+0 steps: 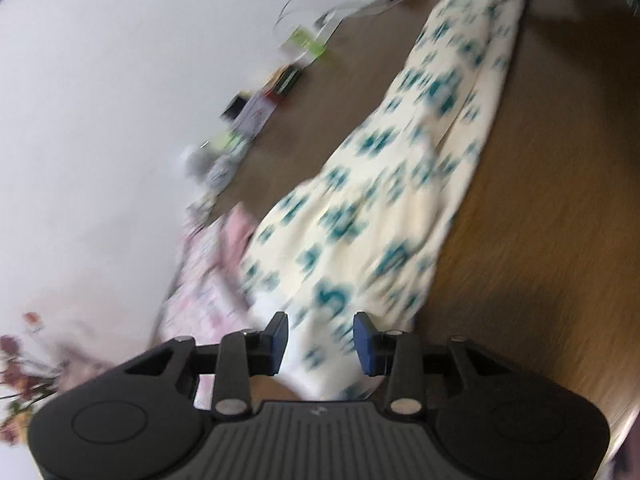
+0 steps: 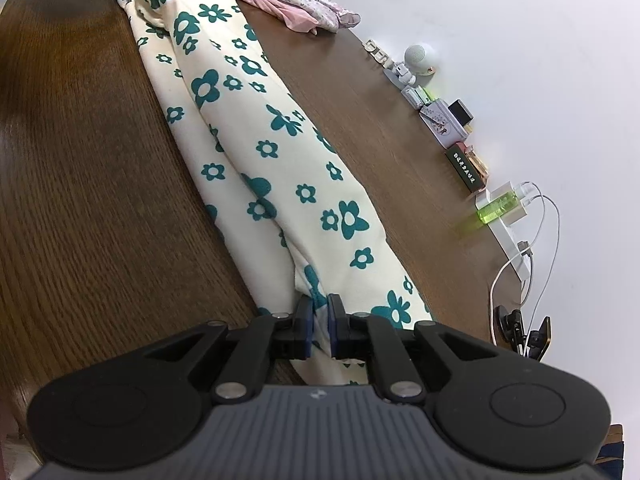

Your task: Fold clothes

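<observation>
Your cream garment (image 2: 260,136) with teal flowers lies stretched long on the wood-grain table (image 2: 80,200), its long axis running from your right gripper (image 2: 319,328) away to the far end. Right fingers pinch its near hem. Your left gripper (image 1: 320,344) has fingers spread, cloth between them. Soft, wrinkled fabric; pink garment (image 2: 296,4) just beside it.

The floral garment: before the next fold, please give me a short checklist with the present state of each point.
1. Right gripper shut on the floral garment: ok.
2. Left gripper gripping the cloth: not ok, jaws stand open.
3. Garment stretched long over the table: ok.
4. Pink garment apart from the floral one: cannot tell, they meet at the far end.
5. Small items at the table's edge clear of the cloth: ok.
</observation>
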`<move>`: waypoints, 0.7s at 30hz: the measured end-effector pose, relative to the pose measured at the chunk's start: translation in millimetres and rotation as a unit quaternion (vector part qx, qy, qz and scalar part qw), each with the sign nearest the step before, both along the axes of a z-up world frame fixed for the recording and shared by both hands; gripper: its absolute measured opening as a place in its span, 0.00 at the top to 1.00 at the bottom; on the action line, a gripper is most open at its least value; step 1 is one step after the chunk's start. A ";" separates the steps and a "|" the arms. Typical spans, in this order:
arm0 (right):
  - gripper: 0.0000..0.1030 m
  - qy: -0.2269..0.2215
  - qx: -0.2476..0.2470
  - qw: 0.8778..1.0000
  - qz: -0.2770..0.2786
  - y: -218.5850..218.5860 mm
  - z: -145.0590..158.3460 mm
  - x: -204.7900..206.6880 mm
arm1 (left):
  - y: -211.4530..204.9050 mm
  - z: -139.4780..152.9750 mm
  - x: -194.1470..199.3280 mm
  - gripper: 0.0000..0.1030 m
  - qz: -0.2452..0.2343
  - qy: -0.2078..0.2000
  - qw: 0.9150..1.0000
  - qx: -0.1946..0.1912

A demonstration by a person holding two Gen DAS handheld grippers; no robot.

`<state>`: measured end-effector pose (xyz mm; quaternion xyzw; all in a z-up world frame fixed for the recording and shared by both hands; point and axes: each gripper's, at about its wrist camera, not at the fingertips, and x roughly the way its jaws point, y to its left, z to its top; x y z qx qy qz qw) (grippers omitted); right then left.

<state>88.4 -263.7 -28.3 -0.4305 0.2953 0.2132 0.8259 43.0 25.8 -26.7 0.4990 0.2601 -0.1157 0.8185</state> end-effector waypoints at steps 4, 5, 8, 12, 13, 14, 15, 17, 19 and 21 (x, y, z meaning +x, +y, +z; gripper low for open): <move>0.86 0.000 0.002 1.000 -0.004 0.2 3.7 -1.6 | 18.5 17.9 8.8 0.66 0.054 -0.007 0.997 -0.057; 0.77 0.000 0.003 1.000 -0.005 0.0 5.3 -2.2 | 20.3 25.8 10.3 0.66 0.059 -0.008 0.995 -0.083; 0.60 0.001 0.017 1.000 -0.015 -6.3 18.3 -7.4 | 11.7 43.6 15.4 0.65 0.048 -0.001 0.986 -0.157; 0.60 0.025 0.107 0.993 -0.040 -18.0 46.1 -6.4 | -12.5 55.5 26.2 0.65 0.019 0.018 0.971 -0.236; 0.60 0.030 0.136 0.989 -0.047 -19.4 53.0 -4.7 | -18.6 58.5 28.9 0.65 0.012 0.023 0.967 -0.255; 0.61 0.036 0.162 0.985 -0.049 -18.4 57.4 -2.1 | -25.2 59.2 33.7 0.65 0.005 0.030 0.962 -0.270; 0.62 0.042 0.179 0.982 -0.051 -16.0 58.8 1.5 | -32.8 56.7 40.4 0.65 -0.003 0.039 0.959 -0.279; 0.66 0.053 0.207 0.975 -0.055 -8.6 58.6 10.2 | -46.9 49.0 49.6 0.66 -0.011 0.058 0.955 -0.292; 0.72 0.055 0.215 0.973 -0.067 -1.5 52.0 19.3 | -58.3 38.8 55.8 0.71 -0.013 0.077 0.951 -0.298; 0.77 0.054 0.226 0.969 -0.089 -1.1 44.1 29.3 | -62.7 26.3 62.0 0.77 -0.008 0.096 0.951 -0.294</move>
